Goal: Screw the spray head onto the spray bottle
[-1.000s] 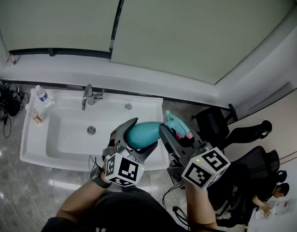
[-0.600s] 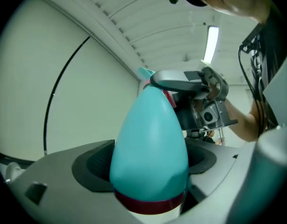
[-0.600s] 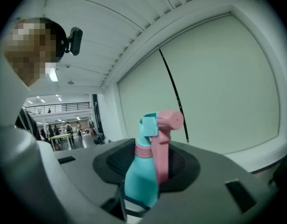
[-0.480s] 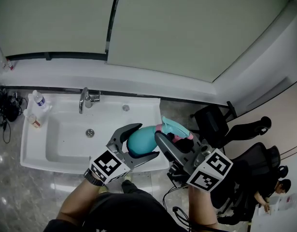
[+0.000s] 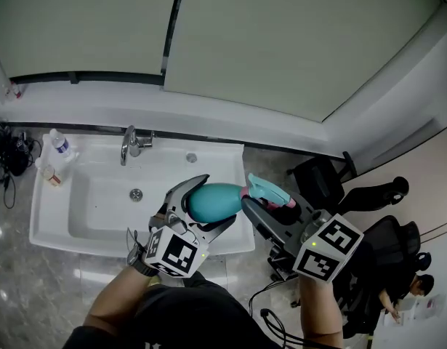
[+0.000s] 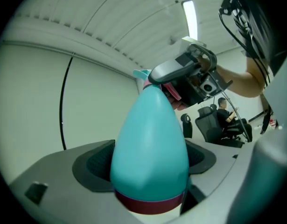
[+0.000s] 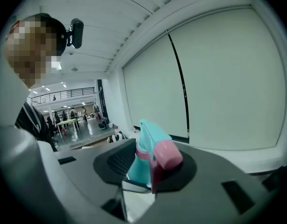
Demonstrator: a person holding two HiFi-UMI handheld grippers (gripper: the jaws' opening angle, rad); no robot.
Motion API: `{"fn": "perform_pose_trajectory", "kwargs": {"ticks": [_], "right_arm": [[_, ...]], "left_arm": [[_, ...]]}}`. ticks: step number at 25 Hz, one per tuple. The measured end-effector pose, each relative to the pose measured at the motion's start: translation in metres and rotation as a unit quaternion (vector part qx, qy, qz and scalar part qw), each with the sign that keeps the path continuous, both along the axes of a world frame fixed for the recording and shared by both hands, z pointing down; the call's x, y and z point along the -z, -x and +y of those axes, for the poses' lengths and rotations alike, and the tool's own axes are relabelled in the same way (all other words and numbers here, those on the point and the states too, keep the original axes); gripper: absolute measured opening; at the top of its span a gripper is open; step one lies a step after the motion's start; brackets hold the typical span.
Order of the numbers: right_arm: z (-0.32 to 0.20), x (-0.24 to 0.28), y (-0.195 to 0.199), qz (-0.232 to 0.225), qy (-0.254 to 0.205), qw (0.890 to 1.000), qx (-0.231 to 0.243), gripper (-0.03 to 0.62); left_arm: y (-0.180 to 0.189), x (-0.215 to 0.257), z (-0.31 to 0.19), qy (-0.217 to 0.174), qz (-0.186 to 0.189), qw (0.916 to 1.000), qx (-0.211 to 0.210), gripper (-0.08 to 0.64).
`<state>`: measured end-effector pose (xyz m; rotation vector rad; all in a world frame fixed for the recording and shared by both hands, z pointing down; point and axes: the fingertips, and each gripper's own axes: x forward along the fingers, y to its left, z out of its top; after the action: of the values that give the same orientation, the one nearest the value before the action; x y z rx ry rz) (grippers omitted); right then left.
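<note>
While both forearms reach forward side by side, the bottle (image 5: 208, 202) and spray head (image 5: 265, 187) meet in the air over the sink's (image 5: 43, 195) front right corner.
The left gripper (image 5: 216, 203) points level and clamps the teal bottle, which lies sideways with its neck to the right; the right gripper (image 5: 270, 201) tips slightly down and pinches the head. Only the left gripper view shows the bottle's dark red base band; only the right gripper view shows the pink trigger and a far hall with tables. The white sink has a tap (image 5: 129, 145), under pale blinds (image 5: 296, 42), with office chairs (image 5: 317, 184) to the right.
</note>
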<state>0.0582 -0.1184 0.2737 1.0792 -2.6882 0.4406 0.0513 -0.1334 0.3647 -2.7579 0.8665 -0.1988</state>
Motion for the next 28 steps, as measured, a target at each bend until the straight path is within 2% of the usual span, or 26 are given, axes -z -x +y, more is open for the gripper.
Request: {"fn": "perform_pose_trajectory", "kwargs": {"ticks": [2, 5, 8, 10, 15, 17, 19, 23, 26, 28], "right_arm": [[-0.004, -0.004, -0.002, -0.002, 0.017, 1.0, -0.014, 0.13], [-0.013, -0.007, 0.0, 0.008, 0.025, 0.999, -0.042, 0.13], [-0.021, -0.016, 0.003, 0.037, 0.04, 0.997, -0.059, 0.13], [-0.025, -0.022, 0.005, 0.063, 0.048, 0.995, -0.067, 0.13], [-0.029, -0.031, 0.008, 0.13, 0.043, 0.987, -0.084, 0.132], [-0.027, -0.031, 0.01, 0.137, 0.038, 0.986, -0.083, 0.147], [-0.022, -0.027, 0.013, 0.128, 0.034, 0.989, -0.072, 0.185], [-0.008, -0.013, 0.018, 0.101, 0.026, 0.994, -0.03, 0.244], [0.006, 0.008, 0.017, 0.064, 0.015, 0.998, 0.017, 0.247], [0.016, 0.025, 0.01, 0.036, 0.002, 0.999, 0.037, 0.247]], "left_arm": [[0.0, -0.003, -0.003, -0.004, 0.0, 0.9996, 0.027, 0.426], [-0.001, -0.008, -0.009, 0.006, 0.035, 0.997, 0.069, 0.426], [-0.001, -0.017, -0.015, 0.007, 0.065, 0.9921, 0.108, 0.425], [-0.002, -0.023, -0.019, 0.007, 0.085, 0.9896, 0.115, 0.422], [-0.014, -0.026, -0.021, 0.028, 0.138, 0.9855, 0.094, 0.42], [-0.017, -0.021, -0.02, 0.028, 0.148, 0.9852, 0.082, 0.42], [-0.019, -0.016, -0.018, 0.026, 0.16, 0.9847, 0.063, 0.421], [-0.02, -0.006, -0.01, 0.05, 0.194, 0.9795, 0.019, 0.422], [-0.017, 0.009, -0.004, 0.058, 0.222, 0.9731, -0.018, 0.422], [-0.018, 0.016, 0.002, 0.061, 0.222, 0.9722, -0.041, 0.422]]}}
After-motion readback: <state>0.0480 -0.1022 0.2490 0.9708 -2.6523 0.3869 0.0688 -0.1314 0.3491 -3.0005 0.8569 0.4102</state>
